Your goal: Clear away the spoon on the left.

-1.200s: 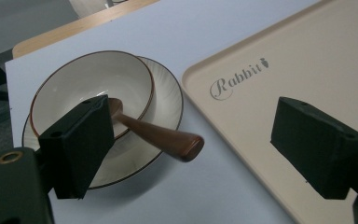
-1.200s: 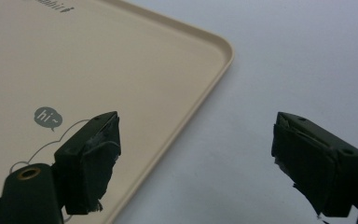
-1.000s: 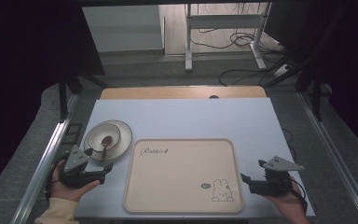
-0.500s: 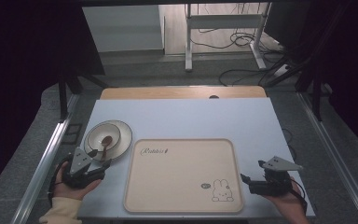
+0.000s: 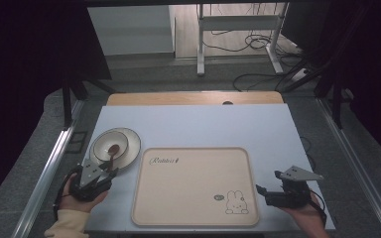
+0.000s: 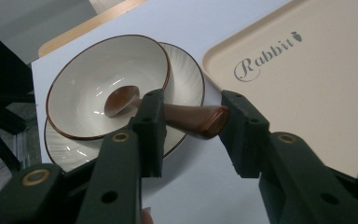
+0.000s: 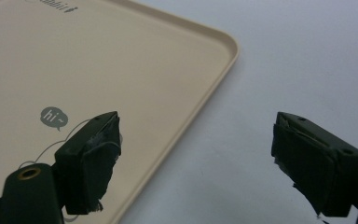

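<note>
Closing on the spoon (image 6: 168, 109), the left hand-held gripper (image 6: 191, 133) has narrowed its jaws.
Pads not yet clamped; squeeze, then lift from bowl (image 6: 81, 88) near desk's left edge. Right hand-held gripper (image 7: 196, 163) gapes.

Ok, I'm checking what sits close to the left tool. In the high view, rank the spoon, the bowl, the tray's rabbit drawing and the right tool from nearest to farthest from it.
1. Spoon: its handle lies between the jaws of the left tool.
2. Bowl: just beyond, on a plate.
3. Rabbit drawing: across the tray, near its right corner.
4. Right tool: past the tray's right edge.
</note>
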A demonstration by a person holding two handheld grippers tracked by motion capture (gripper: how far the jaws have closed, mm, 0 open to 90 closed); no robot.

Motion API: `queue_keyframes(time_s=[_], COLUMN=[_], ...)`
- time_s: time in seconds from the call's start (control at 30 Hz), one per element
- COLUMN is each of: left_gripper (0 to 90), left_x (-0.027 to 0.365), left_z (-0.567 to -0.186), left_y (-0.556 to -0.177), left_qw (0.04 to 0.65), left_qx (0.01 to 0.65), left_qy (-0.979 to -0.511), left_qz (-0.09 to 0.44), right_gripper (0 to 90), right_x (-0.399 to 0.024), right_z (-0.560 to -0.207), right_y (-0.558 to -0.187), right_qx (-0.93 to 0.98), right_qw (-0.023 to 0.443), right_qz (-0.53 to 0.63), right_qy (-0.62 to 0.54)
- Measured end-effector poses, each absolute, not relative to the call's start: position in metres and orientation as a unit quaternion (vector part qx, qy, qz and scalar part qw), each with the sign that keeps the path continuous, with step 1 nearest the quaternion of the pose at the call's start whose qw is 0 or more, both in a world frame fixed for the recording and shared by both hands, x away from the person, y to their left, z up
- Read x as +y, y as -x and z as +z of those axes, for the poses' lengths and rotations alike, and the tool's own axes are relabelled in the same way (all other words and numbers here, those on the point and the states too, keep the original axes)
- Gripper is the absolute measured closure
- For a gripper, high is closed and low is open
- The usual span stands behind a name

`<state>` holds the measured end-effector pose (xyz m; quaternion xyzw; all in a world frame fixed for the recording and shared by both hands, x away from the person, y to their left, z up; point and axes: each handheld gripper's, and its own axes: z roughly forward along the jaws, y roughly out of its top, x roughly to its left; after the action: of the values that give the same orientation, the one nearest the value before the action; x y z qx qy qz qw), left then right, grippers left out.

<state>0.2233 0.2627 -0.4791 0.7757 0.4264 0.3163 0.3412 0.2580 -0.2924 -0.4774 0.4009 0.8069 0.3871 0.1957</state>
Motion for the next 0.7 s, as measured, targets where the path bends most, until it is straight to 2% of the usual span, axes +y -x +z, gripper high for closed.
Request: queue_keyframes(time_s=[0.27, 0.7], left_gripper=[72.1, 79.1], left_x=[0.264, 0.2712], left_z=[-0.479, -0.4776], left_y=[-0.2231, -0.2218], left_qw=[0.346, 0.34], left_qx=[0.436, 0.462], left_qy=[-0.766, -0.743], left_qz=[0.322, 0.343], right_gripper=[16.1, 16.1], right_x=[-0.2924, -0.2927], right_z=[-0.4779, -0.4772], right_y=[-0.2585, -0.2581], right_qx=[0.808, 0.808], right_qw=[0.195, 0.196], right_qz=[0.383, 0.384], right_qy=[-0.404, -0.402])
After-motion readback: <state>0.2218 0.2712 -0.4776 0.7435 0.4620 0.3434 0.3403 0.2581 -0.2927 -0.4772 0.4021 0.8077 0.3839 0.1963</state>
